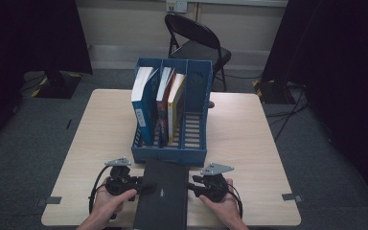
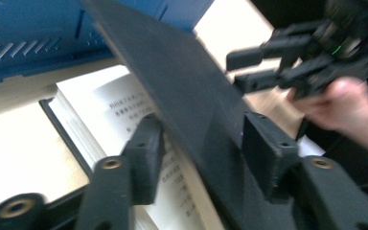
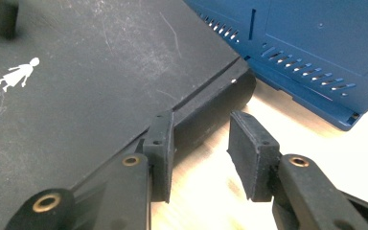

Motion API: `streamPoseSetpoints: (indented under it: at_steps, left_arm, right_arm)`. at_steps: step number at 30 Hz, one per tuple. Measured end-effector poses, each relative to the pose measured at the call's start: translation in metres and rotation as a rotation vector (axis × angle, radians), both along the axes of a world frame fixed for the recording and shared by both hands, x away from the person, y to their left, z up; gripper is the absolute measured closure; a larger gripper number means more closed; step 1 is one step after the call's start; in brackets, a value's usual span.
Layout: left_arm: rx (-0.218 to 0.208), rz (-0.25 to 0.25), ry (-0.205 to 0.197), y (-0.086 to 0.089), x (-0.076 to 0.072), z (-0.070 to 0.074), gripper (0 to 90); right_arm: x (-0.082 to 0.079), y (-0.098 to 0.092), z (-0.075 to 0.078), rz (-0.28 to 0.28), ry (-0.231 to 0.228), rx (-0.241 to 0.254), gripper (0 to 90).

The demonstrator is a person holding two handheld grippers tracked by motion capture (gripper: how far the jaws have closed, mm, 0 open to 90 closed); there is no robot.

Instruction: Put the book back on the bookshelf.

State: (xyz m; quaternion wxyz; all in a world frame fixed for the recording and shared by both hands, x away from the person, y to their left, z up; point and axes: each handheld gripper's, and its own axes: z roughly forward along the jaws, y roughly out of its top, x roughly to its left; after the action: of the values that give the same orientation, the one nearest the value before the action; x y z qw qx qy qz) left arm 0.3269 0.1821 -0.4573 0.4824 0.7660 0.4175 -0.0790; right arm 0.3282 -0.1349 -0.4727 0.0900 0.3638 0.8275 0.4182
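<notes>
A black hardcover book (image 1: pixel 163 196) lies on the wooden table (image 1: pixel 249 143) just in front of a blue file rack (image 1: pixel 170 155). My left gripper (image 1: pixel 146 187) sits at the book's left edge. In the left gripper view the raised black cover (image 2: pixel 191 96) slants between the jaws of that gripper (image 2: pixel 202 127), which stand apart, with printed pages (image 2: pixel 124 105) underneath. At the book's right edge is my right gripper (image 1: pixel 190 187). In its own view this gripper (image 3: pixel 203 124) is open at the rounded spine (image 3: pixel 220 105), one finger over the cover (image 3: pixel 91 72), the other over bare table.
The rack holds three upright books (image 1: pixel 143 103) in its left and middle slots; the right slot (image 1: pixel 194 124) has none. A black folding chair (image 1: pixel 196 43) stands behind the table. The person's hands come in from the near table edge.
</notes>
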Motion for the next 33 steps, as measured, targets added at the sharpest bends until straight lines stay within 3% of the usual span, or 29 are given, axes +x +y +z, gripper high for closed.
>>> streamPoseSetpoints:
  at_steps: [6,9,13,15,20,23,26,29,33]
  left_arm:
    - [-0.014,-0.008,0.06,-0.003,0.001,-0.006,48.5]
    - [-0.012,-0.022,0.111,-0.009,0.01,-0.013,46.5]
    - [-0.024,-0.019,0.127,-0.01,0.014,-0.015,45.5]
    - [-0.048,-0.019,0.169,-0.007,0.019,-0.017,47.7]
    - [-0.042,-0.028,0.176,-0.009,0.023,-0.017,48.9]
    - [-0.11,-0.051,0.197,-0.015,0.028,-0.023,53.7]
    - [-0.138,-0.073,0.179,-0.015,0.028,-0.019,59.4]
    - [-0.158,-0.071,0.194,-0.013,0.027,-0.02,63.8]
    - [-0.148,-0.064,0.184,-0.014,0.025,-0.016,65.0]
  right_arm:
    - [0.0,0.0,0.0,-0.001,-0.002,-0.001,61.2]
    - [0.001,0.0,0.0,0.001,-0.001,0.001,60.2]
    - [0.001,-0.001,0.0,0.001,-0.002,-0.001,59.6]
    - [0.001,-0.001,0.0,0.002,-0.001,-0.001,58.7]
    - [0.001,-0.001,0.0,0.003,-0.001,-0.002,58.6]
    - [0.002,-0.001,0.0,0.003,0.001,-0.003,58.4]
    - [0.002,-0.001,0.0,0.004,0.004,-0.003,56.7]
    - [0.002,-0.001,0.003,0.01,0.0,0.022,51.2]
    - [-0.001,0.0,0.006,0.021,0.004,0.067,43.8]
